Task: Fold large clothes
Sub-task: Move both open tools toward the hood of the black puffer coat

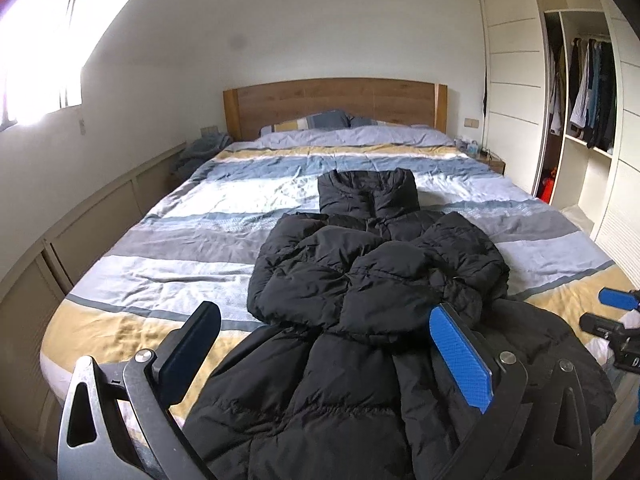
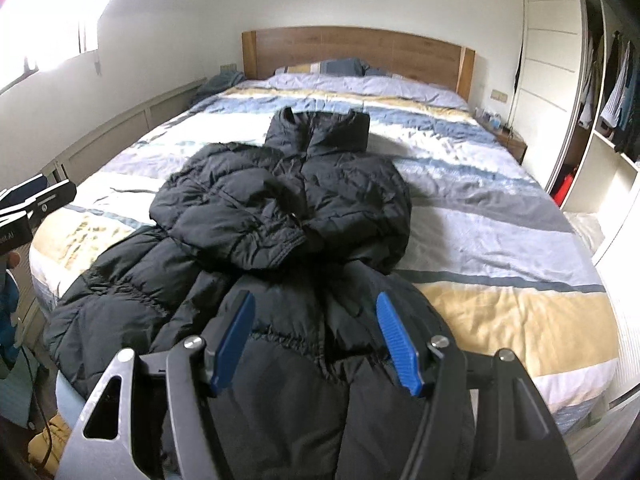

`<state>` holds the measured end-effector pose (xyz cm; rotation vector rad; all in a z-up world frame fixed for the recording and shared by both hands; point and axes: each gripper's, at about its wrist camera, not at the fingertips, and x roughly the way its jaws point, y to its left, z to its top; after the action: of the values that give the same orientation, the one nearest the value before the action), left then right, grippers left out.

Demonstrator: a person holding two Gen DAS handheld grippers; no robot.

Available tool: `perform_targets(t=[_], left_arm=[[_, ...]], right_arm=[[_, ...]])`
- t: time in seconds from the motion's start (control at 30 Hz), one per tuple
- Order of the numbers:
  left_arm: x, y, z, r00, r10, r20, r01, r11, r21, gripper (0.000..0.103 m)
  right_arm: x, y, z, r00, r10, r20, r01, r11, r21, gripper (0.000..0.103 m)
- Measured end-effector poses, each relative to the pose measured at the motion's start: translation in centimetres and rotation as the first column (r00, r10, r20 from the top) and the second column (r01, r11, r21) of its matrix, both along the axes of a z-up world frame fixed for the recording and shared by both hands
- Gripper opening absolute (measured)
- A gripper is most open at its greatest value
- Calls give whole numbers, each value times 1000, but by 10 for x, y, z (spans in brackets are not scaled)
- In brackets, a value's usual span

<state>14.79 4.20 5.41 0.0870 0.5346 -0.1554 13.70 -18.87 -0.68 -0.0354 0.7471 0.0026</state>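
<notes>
Grippers first, nearest to me. My left gripper [image 1: 326, 360] has its jaws spread wide, nothing pinched; the coat [image 1: 360, 300] only shows behind the gap, and the pads touch no fabric as far as I can see. My right gripper [image 2: 316, 340] has jaws apart too, narrower than the left, blue pads [image 2: 400, 344] clear on both sides, coat hem [image 2: 304, 400] lying below and between them but not clamped. Both released, both angled down over the foot of the bed [image 1: 132, 272].

In the left view the right gripper pokes in at the right edge; in the right view the left one sits at the left edge.

Coat next: black, puffy, laid on the striped cover [image 2: 500, 240], collar [image 2: 320, 128] toward the headboard [image 2: 356, 52], hem at the near edge and draping over it. Both sleeves [image 2: 240, 216] are folded in across the chest, cuffs meeting near the middle. Lower body is flat, not folded up.

Beyond the coat: bare cover, then pillows [image 1: 320, 122] against the headboard. Nightstand [image 1: 494, 162] on the right of the bed. Open wardrobe [image 1: 580, 100] far right with hanging clothes. Bright window [image 1: 36, 60] upper left, blown out. Low panelled ledge runs along the left wall.
</notes>
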Motion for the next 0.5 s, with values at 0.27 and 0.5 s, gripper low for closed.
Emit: perform_targets(t=[0.27, 0.5], left_arm=[[15, 33, 19, 998, 58, -16, -59, 997, -46, 103], [101, 64, 52, 995, 57, -85, -67, 991, -112, 103]], right_arm=[[0, -7, 34, 998, -7, 64, 7, 1000, -1, 62], [61, -20, 65, 995, 5, 104, -4, 1000, -7, 65]])
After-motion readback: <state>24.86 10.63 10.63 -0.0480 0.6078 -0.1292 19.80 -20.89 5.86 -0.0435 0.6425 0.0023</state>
